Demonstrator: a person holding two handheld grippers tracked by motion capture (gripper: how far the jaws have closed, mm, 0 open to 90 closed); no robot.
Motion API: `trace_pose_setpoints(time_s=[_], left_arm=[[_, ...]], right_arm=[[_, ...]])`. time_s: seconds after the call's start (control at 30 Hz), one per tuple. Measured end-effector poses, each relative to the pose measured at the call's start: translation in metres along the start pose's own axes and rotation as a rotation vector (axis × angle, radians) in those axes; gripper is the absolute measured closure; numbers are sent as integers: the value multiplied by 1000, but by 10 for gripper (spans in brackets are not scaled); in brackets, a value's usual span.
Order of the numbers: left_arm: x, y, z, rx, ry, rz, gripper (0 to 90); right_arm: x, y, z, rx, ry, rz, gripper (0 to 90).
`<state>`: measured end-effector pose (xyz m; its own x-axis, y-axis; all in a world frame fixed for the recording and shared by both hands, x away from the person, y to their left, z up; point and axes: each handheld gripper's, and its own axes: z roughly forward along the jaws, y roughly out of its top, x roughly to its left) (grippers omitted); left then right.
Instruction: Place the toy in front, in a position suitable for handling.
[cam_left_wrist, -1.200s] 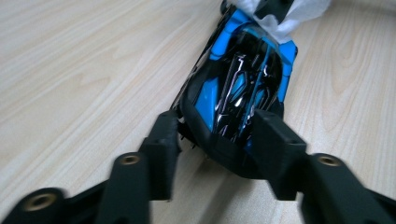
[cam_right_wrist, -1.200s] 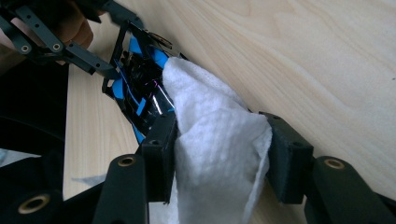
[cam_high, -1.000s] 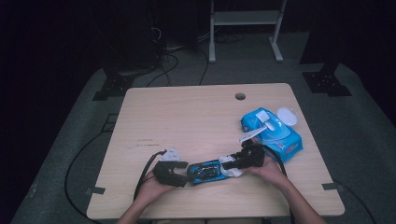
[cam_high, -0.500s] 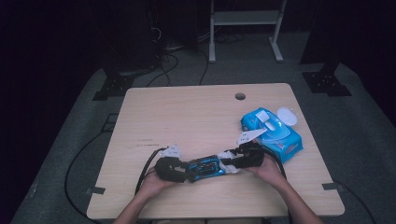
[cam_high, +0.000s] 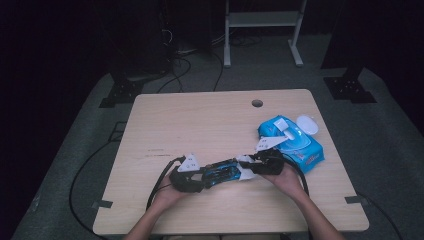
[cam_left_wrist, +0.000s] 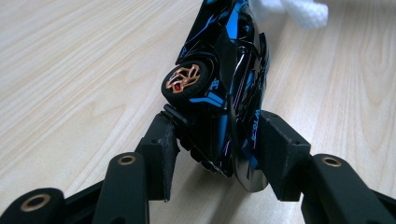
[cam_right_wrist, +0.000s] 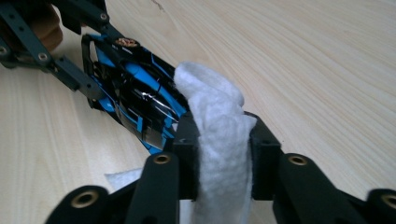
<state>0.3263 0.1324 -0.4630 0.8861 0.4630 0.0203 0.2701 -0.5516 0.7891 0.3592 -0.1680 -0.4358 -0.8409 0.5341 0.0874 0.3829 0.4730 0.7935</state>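
A light wooden table has a round hole near its far edge. A blue wipes pack lies by its right edge, a white lid just beyond it.

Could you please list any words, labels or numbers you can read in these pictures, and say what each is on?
Toy car: light lettering along its side near the left gripper, too distorted to read.
Wipes pack: small print near its front edge, too blurred to read.
Grey plates on the grippers: tiny marks, too small to read.
Nothing else bears text.
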Motion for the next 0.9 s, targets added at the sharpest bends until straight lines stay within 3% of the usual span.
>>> trace_pose_setpoints(time_s=[0.1, 0.23, 0.3, 0.57, 0.67, 0.9], left_arm=[[-5, -1, -2, -11, -9, 30, 499], [-8, -1, -4, -35, -56, 30, 530], [-10, -1, -4, -31, -51, 27, 549], [-8, -3, -5, -58, -79, -43, 564], [-6, -4, -6, -74, -96, -65, 567], [-6, -3, -8, -91, -102, -75, 558]], right_arm=[[3, 3, -7, -27, 13, 17, 739], [12, 10, -12, -70, 27, 32, 760], [18, 14, -9, -73, 38, 37, 763], [33, 17, 8, -60, 45, 25, 762], [34, 16, 9, -59, 35, 22, 743], [37, 9, -2, -54, -35, 0, 584]])
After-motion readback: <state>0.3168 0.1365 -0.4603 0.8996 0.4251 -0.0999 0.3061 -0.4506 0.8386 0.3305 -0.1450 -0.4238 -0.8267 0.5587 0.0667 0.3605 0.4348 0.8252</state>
